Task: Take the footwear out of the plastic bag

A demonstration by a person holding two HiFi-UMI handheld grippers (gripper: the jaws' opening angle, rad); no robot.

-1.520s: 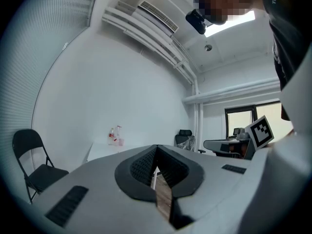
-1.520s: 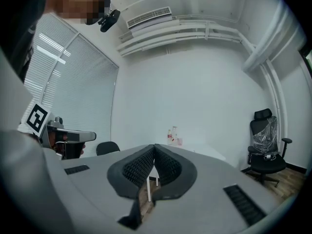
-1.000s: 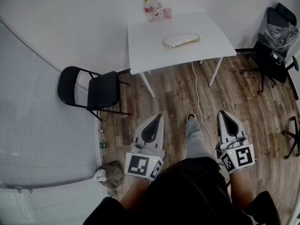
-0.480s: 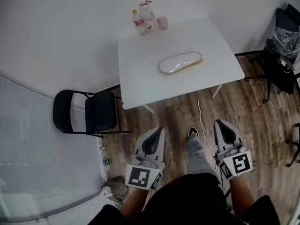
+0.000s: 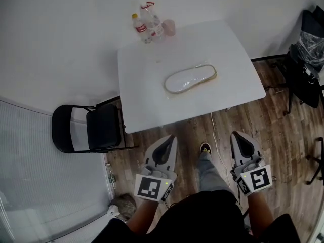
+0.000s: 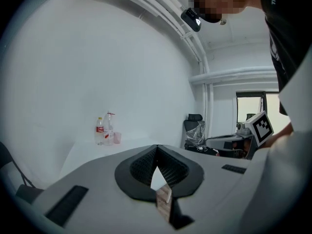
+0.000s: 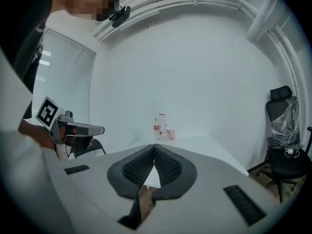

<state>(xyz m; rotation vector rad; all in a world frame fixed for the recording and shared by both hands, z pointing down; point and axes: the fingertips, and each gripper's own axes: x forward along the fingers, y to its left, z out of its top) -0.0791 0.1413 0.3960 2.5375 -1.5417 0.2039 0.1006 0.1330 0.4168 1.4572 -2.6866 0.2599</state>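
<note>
The white table (image 5: 147,95) stands ahead of you, and the plastic bag (image 5: 190,78) lies flat near its middle, clear of every edge. What looks like the pale footwear (image 5: 183,80) is inside the bag, so as far as I can judge nothing of the task is done. Your left gripper (image 5: 168,140) and right gripper (image 5: 238,137) hang short of the table's near edge, jaws pressed together and empty; you have yet to reach the bag, open it and draw the footwear out.

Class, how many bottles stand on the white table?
2. A red-labelled bottle and a taller clear bottle stand side by side at the table's far corner, beside a pink cup.
</note>
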